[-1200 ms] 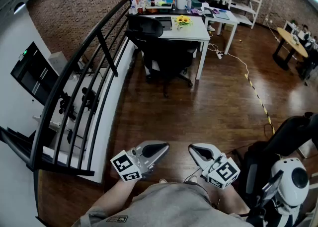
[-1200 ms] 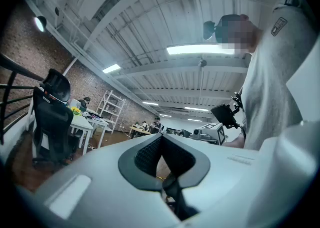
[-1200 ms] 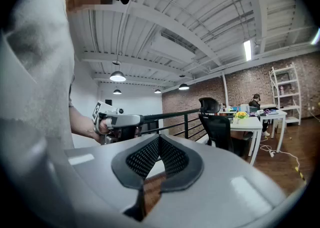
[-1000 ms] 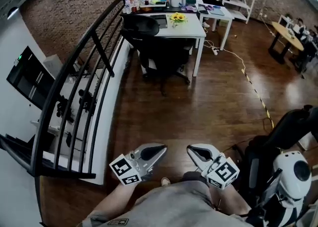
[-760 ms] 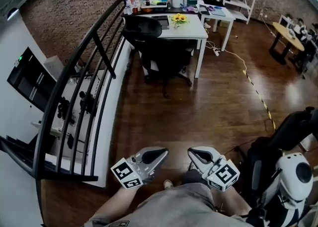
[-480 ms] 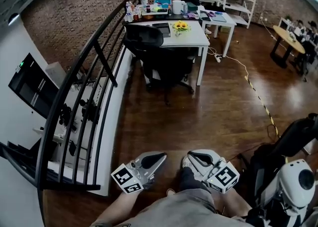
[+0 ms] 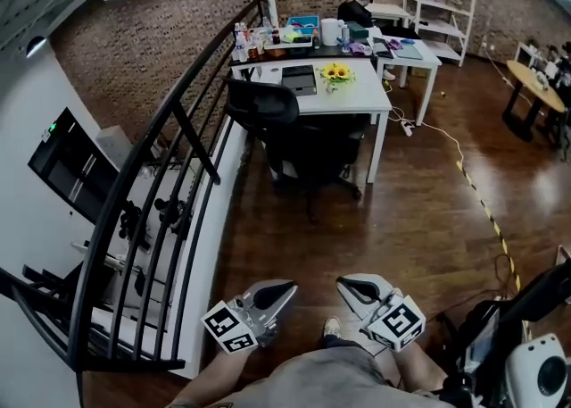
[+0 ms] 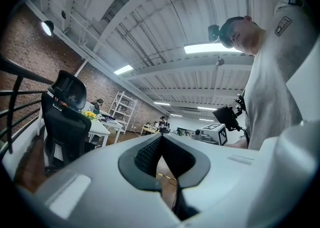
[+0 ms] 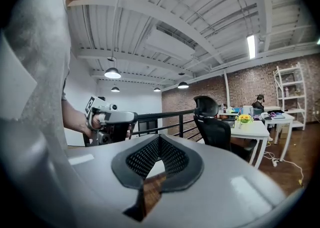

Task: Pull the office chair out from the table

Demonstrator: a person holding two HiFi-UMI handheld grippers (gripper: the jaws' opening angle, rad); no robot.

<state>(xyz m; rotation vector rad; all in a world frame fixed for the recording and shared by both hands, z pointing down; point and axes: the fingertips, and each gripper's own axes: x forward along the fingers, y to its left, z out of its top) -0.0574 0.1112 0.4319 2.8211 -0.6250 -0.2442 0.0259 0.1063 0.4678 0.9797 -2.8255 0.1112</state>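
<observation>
Brick wall (image 7: 169,31), dark wood floor (image 7: 401,228)

White table (image 7: 361,101): carried sunflowers (image 7: 336,72), dark laptop (image 7: 299,80), bottles (image 7: 241,38) along far left edge. Dark wooden floor (image 7: 401,219): bore black office chair (image 7: 284,125) tucked against table, white cable (image 7: 442,128), yellow-black tape strip (image 7: 486,210) at right.

L gripper (image 7: 291,287), R gripper (image 7: 342,283) abreast, fingers (image 9: 142,158) together, prob. empty

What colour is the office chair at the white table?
The office chair is black all over; the head view shows it best.
</observation>
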